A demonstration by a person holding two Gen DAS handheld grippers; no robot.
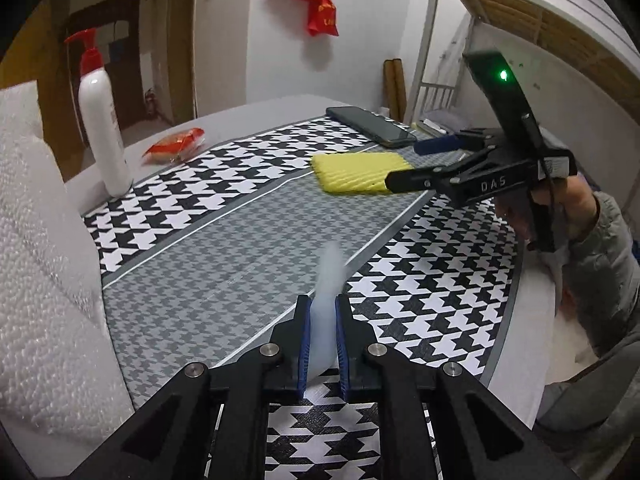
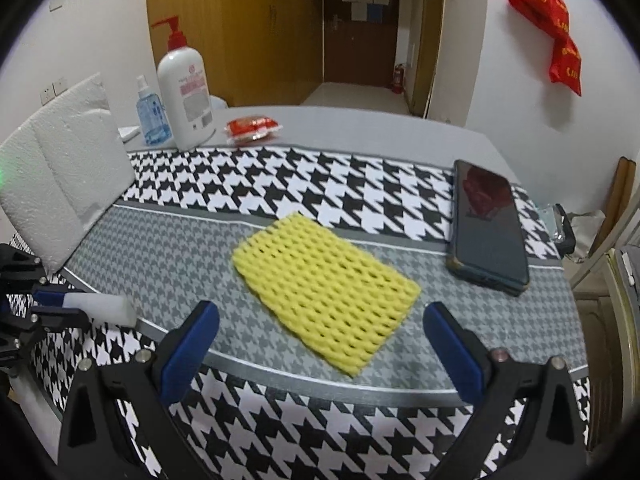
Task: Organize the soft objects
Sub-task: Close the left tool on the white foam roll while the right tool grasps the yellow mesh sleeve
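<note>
My left gripper (image 1: 323, 300) is shut on a white foam piece (image 1: 326, 300), which sticks up between its blue pads above the houndstooth mat. From the right wrist view the same white foam piece (image 2: 102, 309) shows at the far left in the left gripper (image 2: 56, 306). A yellow foam net sleeve (image 2: 326, 290) lies flat on the grey band of the mat. My right gripper (image 2: 320, 322) hangs open just above its near edge, one finger on each side, not touching it. In the left wrist view the yellow sleeve (image 1: 354, 170) sits under the right gripper (image 1: 404, 162).
A dark phone (image 2: 490, 226) lies right of the sleeve. A white pump bottle (image 2: 186, 92), a blue bottle (image 2: 150, 116) and a red packet (image 2: 252, 126) stand at the back. White foam sheets (image 2: 68, 184) lean at the left. A person's hand and grey sleeve (image 1: 600, 248) hold the right gripper.
</note>
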